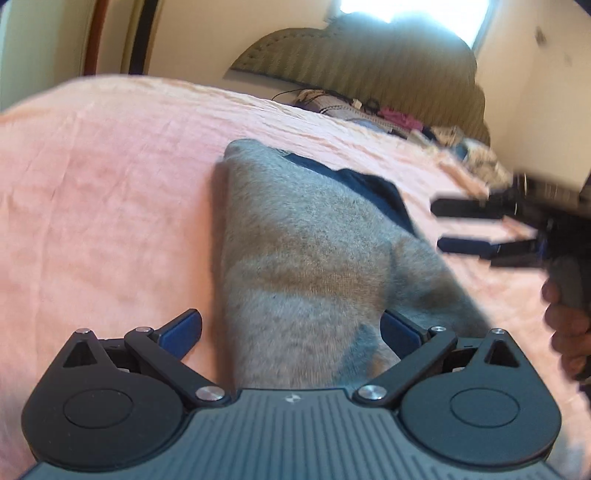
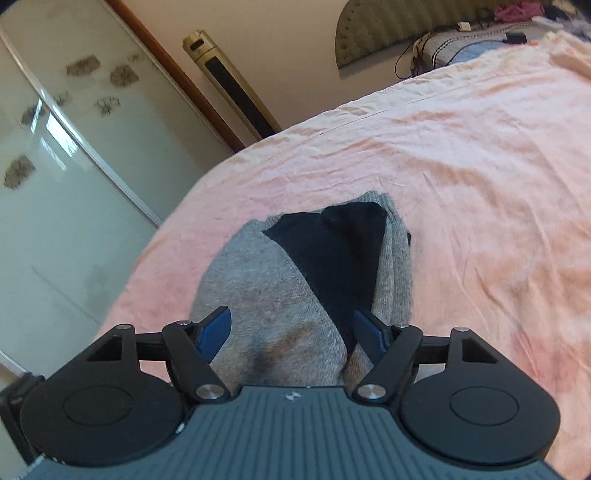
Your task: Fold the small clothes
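Fingers on both the left gripper (image 1: pixel 291 332) and right gripper (image 2: pixel 291 330) stand spread, pinching nothing, poised above the grey garment (image 1: pixel 306 258) lying on the pink bedspread (image 1: pixel 110 166), seemingly ready to fold it.

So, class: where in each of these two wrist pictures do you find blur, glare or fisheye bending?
Left wrist view: the window is blown out white, and the right claw and the hand holding it are smeared by motion. Right wrist view: mostly sharp; the wardrobe door shows glare, and its straight edges lean.
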The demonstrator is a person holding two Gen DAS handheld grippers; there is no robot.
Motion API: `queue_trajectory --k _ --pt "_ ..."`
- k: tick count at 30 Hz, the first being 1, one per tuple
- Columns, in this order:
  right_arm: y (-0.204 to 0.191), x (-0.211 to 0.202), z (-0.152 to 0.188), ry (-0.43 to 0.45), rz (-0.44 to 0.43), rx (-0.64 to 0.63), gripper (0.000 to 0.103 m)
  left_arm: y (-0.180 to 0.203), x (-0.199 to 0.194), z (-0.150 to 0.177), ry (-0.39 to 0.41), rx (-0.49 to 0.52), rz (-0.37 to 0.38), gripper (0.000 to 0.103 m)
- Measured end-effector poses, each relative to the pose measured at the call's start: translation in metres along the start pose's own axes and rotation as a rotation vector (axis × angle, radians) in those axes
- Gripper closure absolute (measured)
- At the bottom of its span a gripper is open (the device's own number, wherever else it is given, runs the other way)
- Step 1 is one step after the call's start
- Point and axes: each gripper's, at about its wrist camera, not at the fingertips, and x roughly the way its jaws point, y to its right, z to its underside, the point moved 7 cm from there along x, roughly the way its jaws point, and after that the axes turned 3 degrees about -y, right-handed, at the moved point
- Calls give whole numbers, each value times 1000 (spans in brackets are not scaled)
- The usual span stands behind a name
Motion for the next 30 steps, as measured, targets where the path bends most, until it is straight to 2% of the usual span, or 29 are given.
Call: queue_trajectory --k 1,2,7,9,11,13,15,16,17,19,21,22,24,25,28,30 --pt "6 1 2 -19 9 16 57 -3 -2 0 -2 -31 17 0" --pt "11 4 2 -35 34 20 69 -4 -3 -1 -3 -50 24 0" --pt "18 27 -14 -47 100 13 69 5 3 3 7 31 -21 0" --pt "19 39 -26 -56 139 9 62 10 5 9 33 91 -44 0" --pt "23 53 -37 -76 128 36 54 14 5 12 42 118 -54 0" --pt "25 65 -43 -84 110 71 54 13 6 12 43 113 -54 0" --pt "27 70 -45 -88 126 68 81 12 6 12 43 112 -50 0" --pt "26 67 -45 -82 121 45 90 12 5 12 43 112 -49 0" --pt "26 60 -46 -72 114 30 93 12 5 11 44 110 -46 0" --pt "33 43 -44 -36 103 19 94 9 6 10 47 103 -41 0" --pt "55 41 -35 -38 137 54 95 10 5 10 52 97 -41 0" --pt "59 40 -31 -10 108 62 97 10 6 10 53 94 -42 0" --pt "62 36 -28 20 77 97 96 10 7 9 50 97 -44 0" --pt "60 32 -28 24 67 112 89 10 6 9 46 97 -45 0" --pt "45 11 -25 51 58 96 54 8 -4 10 30 53 -12 0" --pt "30 0 -16 42 54 26 53 4 -10 8 30 -2 12 0"
